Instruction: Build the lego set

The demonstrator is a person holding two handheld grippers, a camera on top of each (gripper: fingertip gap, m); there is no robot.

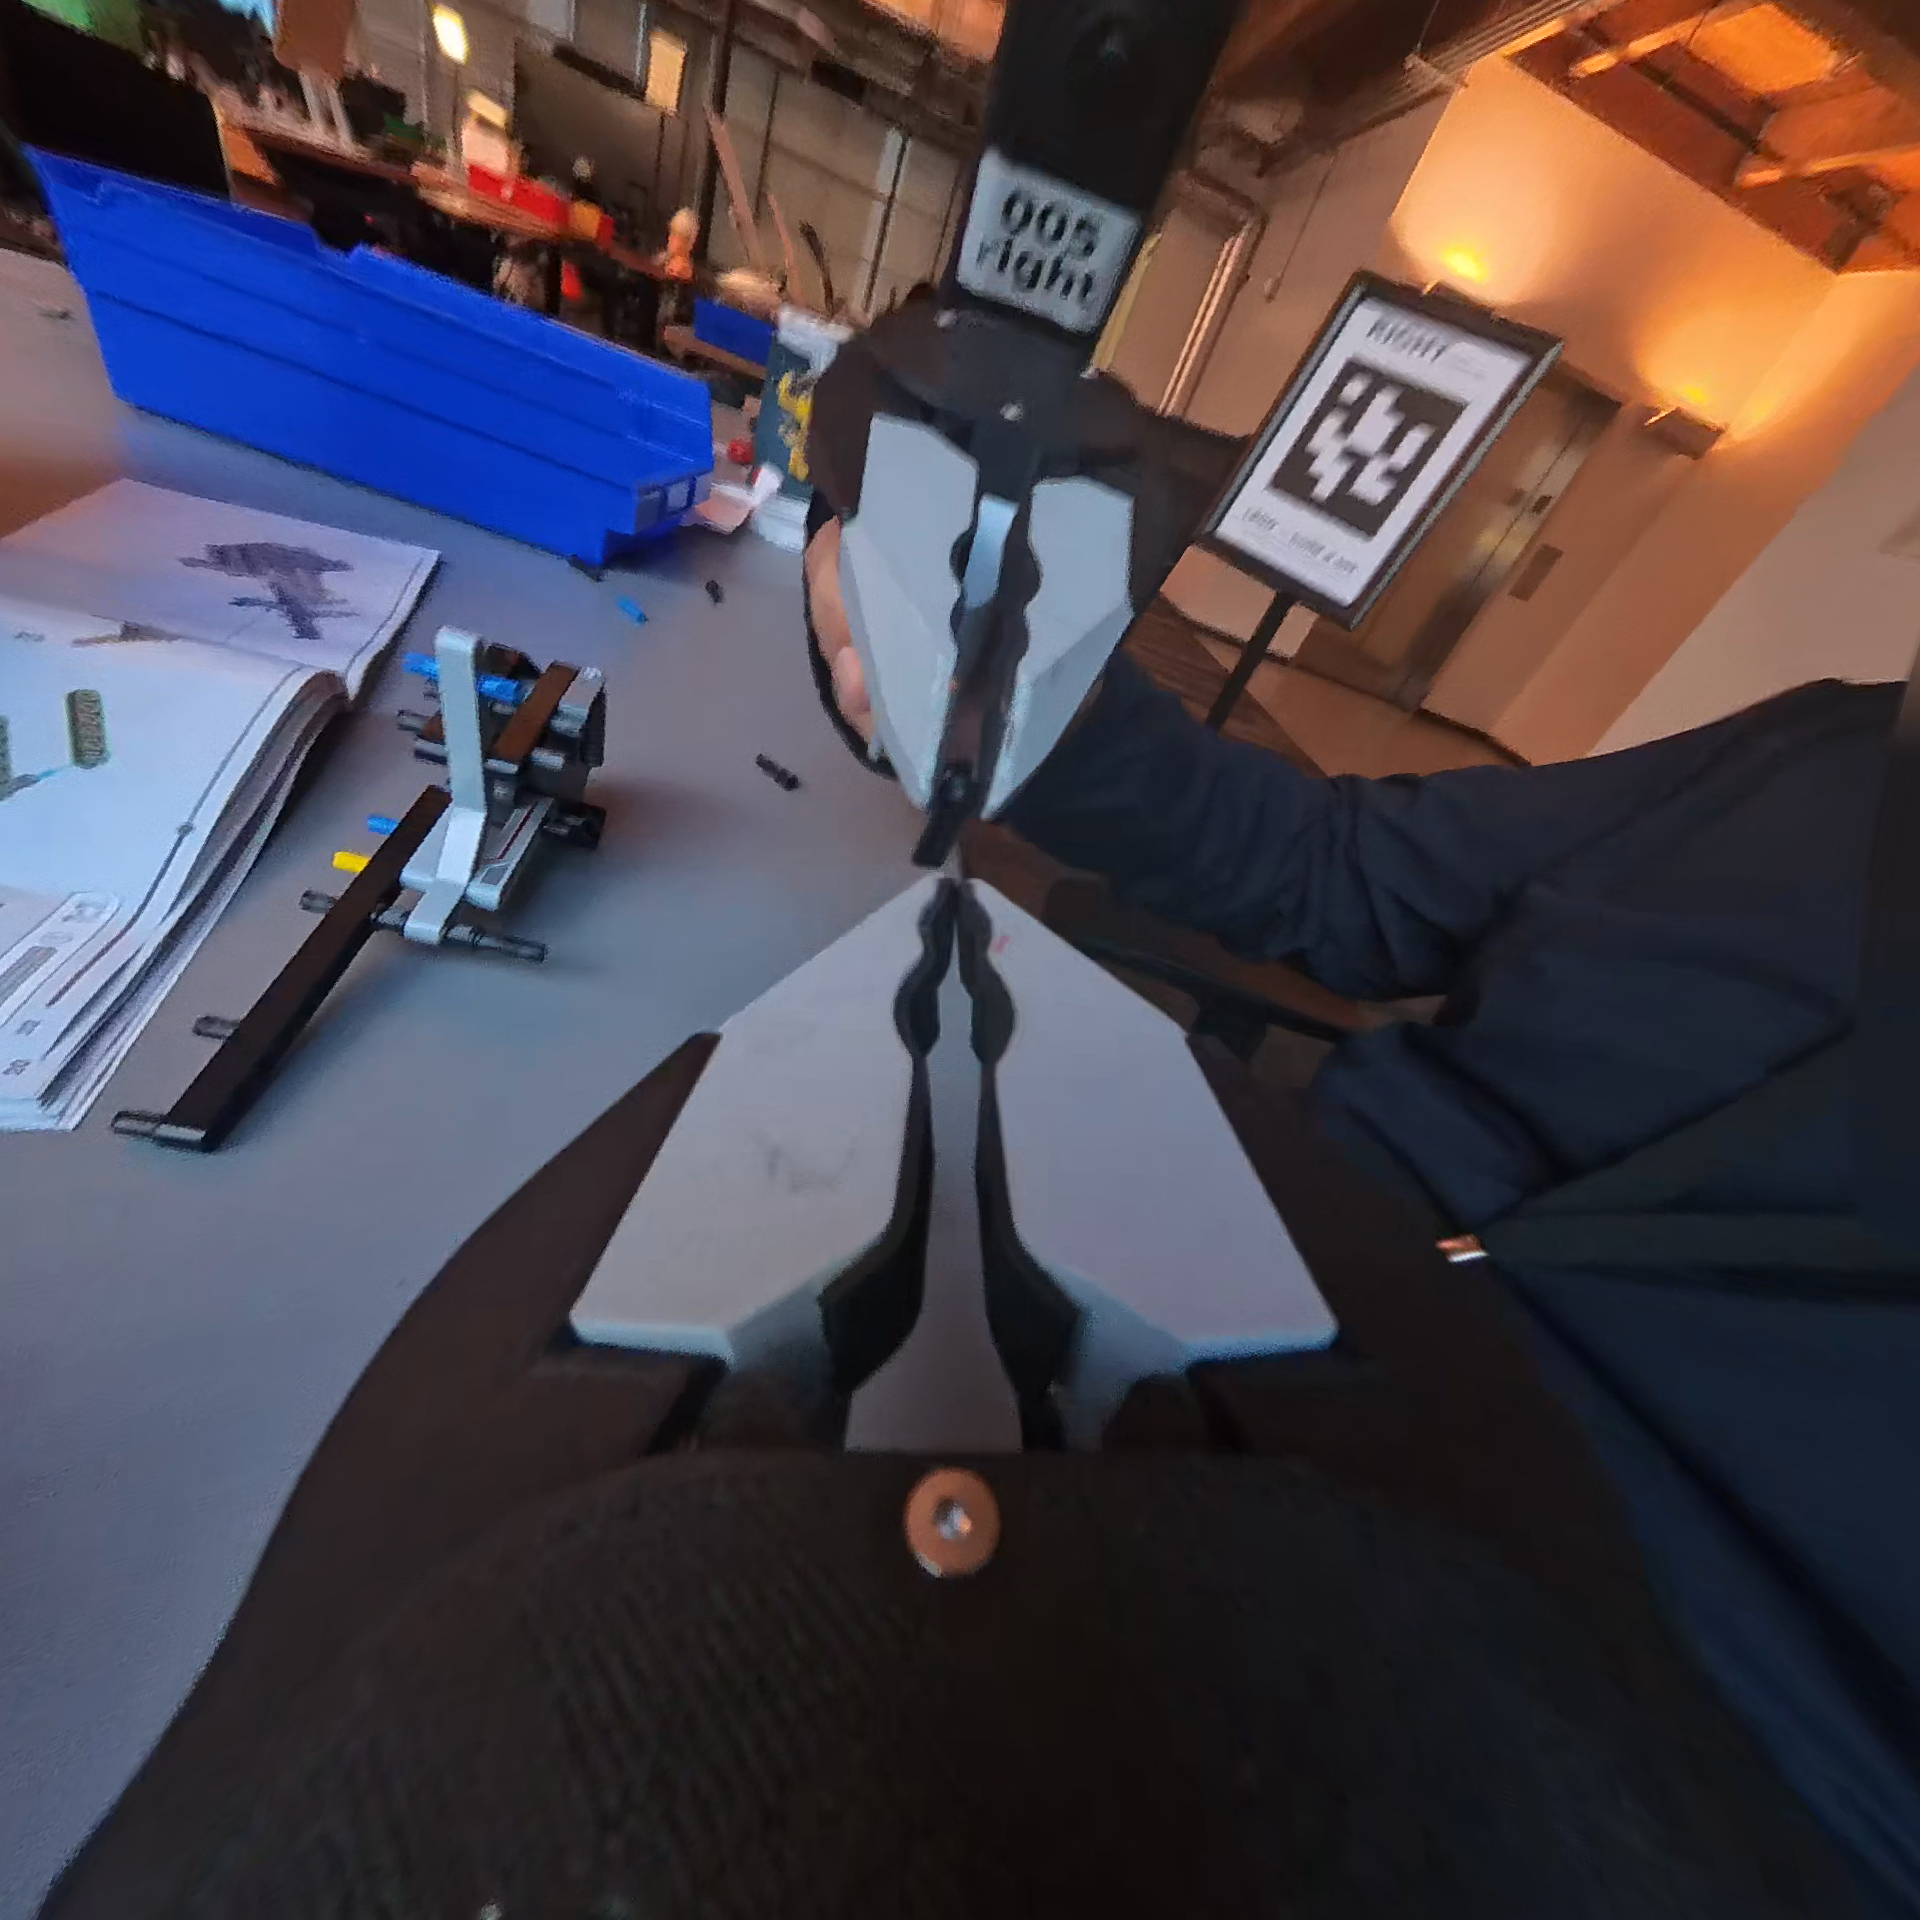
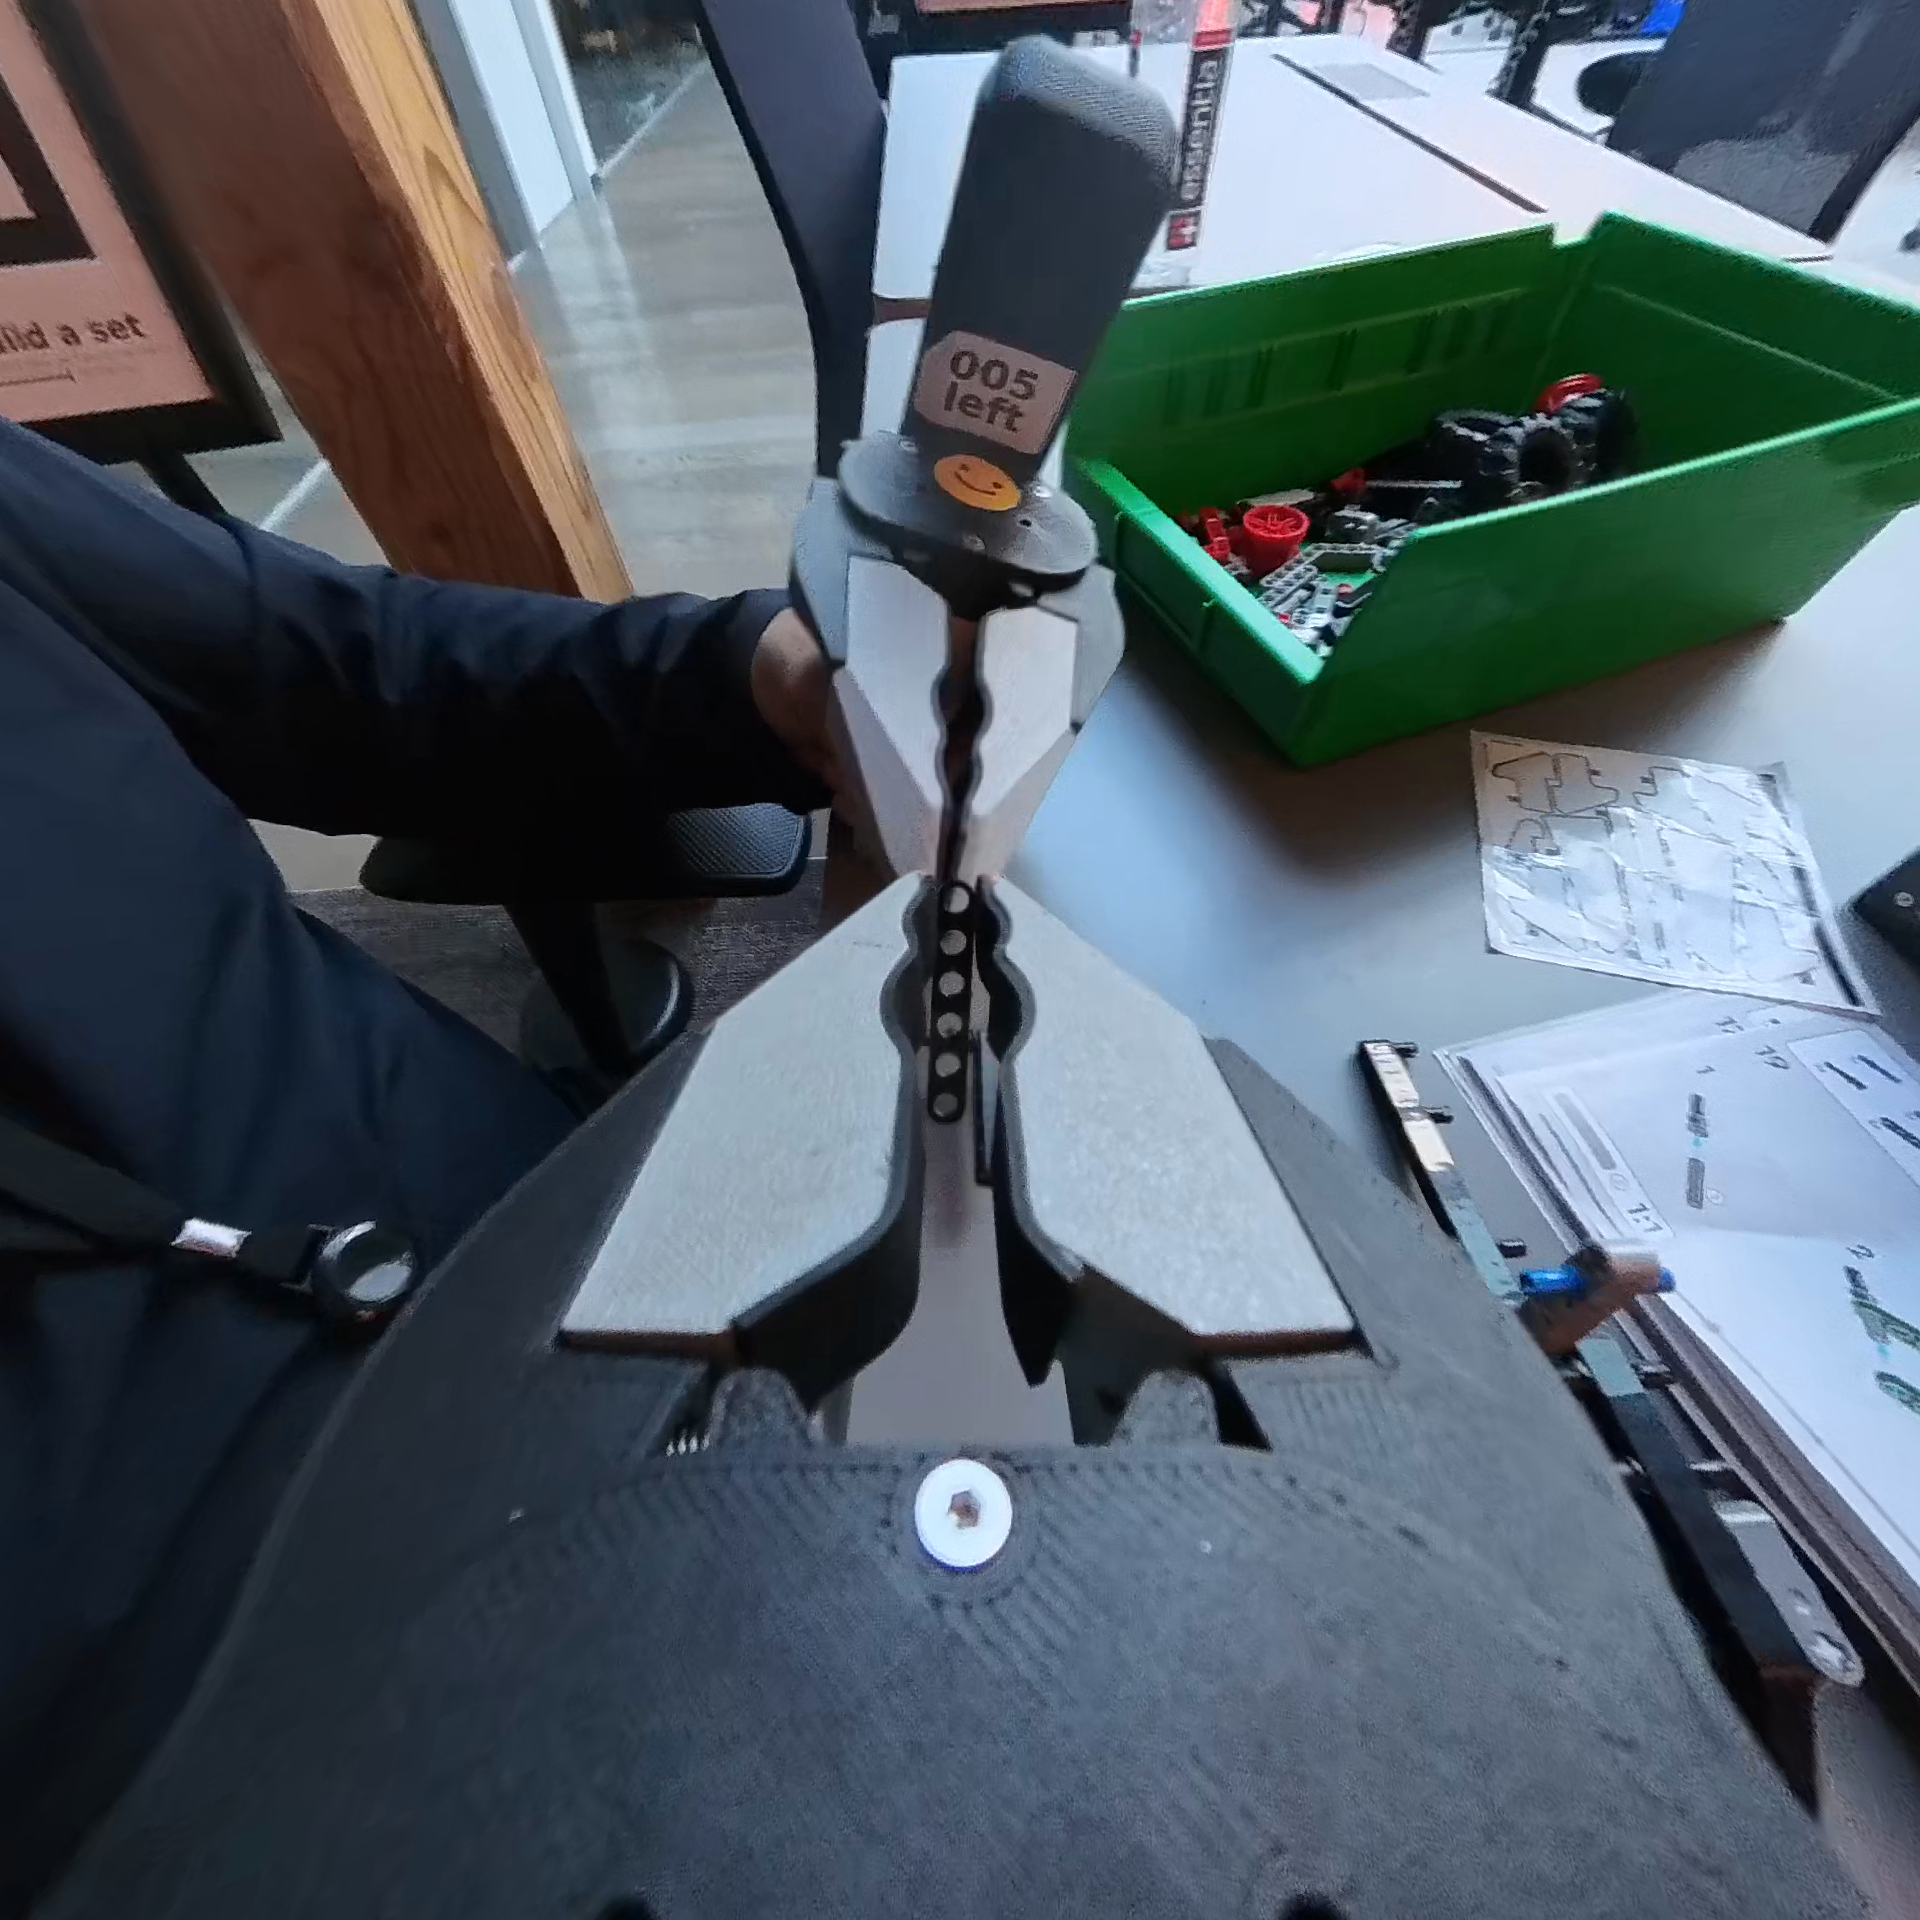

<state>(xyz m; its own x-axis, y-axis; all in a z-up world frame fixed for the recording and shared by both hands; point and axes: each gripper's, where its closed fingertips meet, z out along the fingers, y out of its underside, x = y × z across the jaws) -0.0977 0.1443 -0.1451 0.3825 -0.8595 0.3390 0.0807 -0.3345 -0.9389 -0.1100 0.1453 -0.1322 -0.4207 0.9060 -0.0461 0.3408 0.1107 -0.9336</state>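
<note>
Two grippers tip to tip above the table (image 1: 644, 1039) edge. Green bin (image 2: 1558, 623) of loose parts sits on the far side, blue bin (image 1: 395, 384) on the other; open manual (image 1: 156, 748) lies flat between them. Partial build (image 1: 488, 790), black and grey beams with blue pins, stands on the table just beside the manual. Right gripper (image 2: 958, 914) is clamped on a black holed beam (image 2: 951, 997), which runs lengthwise between its fingers. Left gripper (image 1: 948, 899): jaws together, tips at the beam's end; cannot tell whether they pinch it.
</note>
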